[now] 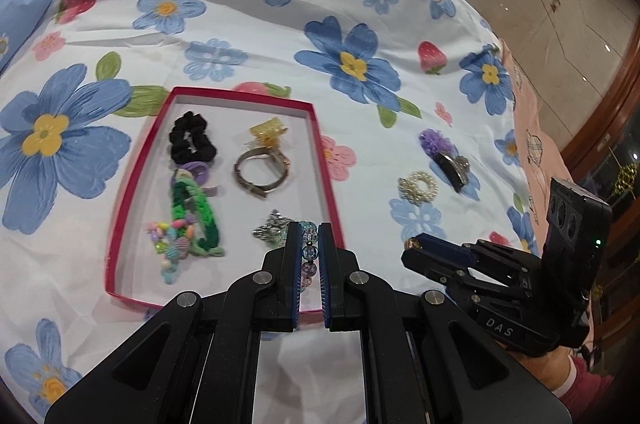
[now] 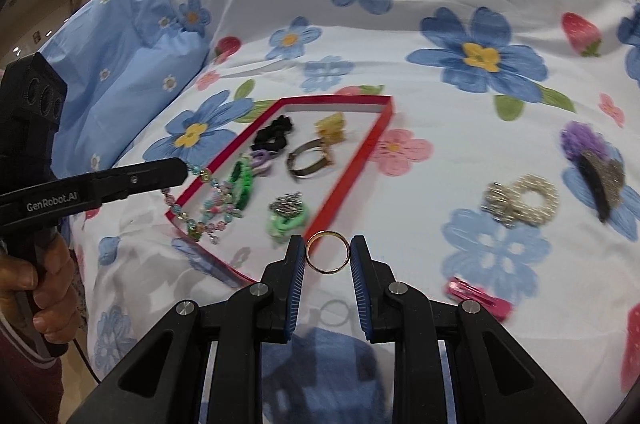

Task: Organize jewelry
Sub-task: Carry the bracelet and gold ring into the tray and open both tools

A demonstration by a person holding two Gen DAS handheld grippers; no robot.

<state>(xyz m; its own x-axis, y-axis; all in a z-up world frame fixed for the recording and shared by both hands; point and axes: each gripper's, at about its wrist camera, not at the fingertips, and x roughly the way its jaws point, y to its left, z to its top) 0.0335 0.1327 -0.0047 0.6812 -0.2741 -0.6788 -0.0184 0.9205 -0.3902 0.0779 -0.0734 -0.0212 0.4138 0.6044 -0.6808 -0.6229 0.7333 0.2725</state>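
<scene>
While left tongs (image 1: 308,244) pinch beaded bracelet (image 2: 200,200) over red box (image 1: 320,152), my right tongs (image 2: 328,252) grip gold ring (image 2: 328,251); box lies ahead-left, long axis running away.

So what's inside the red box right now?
The red box holds a black scrunchie, green braided band, pastel bead piece, bangle, yellow clip and silver charm. The left gripper hides the near corner.

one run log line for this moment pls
left claw shut on bead bracelet | right claw shut on gold ring | both near red tray
</scene>
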